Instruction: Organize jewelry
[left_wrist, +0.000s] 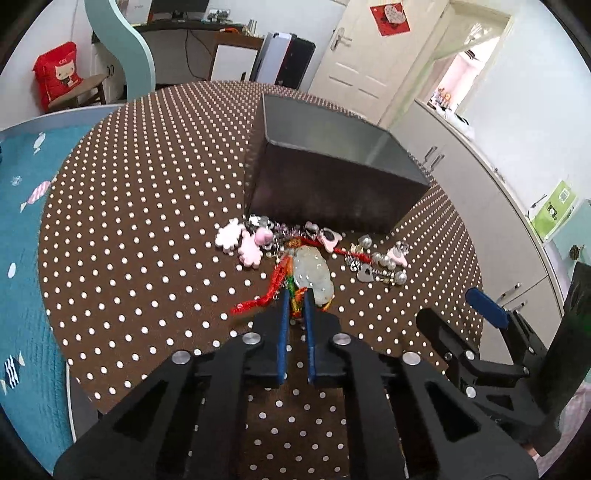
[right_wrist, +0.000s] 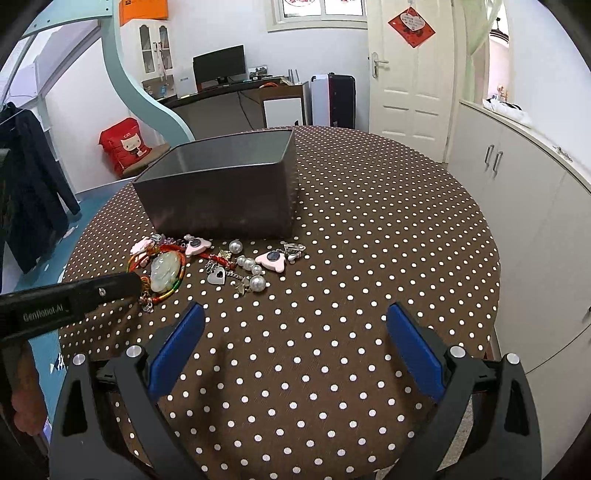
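A pale jade pendant on a red and multicoloured cord (left_wrist: 311, 271) lies on the dotted tablecloth in front of the dark open box (left_wrist: 332, 177). My left gripper (left_wrist: 295, 299) is shut on the cord at the pendant's near end; it shows in the right wrist view (right_wrist: 142, 286) beside the pendant (right_wrist: 166, 271). Pink flower charms (left_wrist: 240, 242), pearls and silver heart pieces (right_wrist: 240, 271) lie scattered along the box front (right_wrist: 221, 199). My right gripper (right_wrist: 295, 317) is open and empty, hovering over bare cloth nearer than the jewelry.
The round table (right_wrist: 369, 221) has a brown white-dotted cloth. White cabinets (right_wrist: 517, 206) stand to the right, a blue patterned bed (left_wrist: 22, 240) to the left. A desk and door stand behind.
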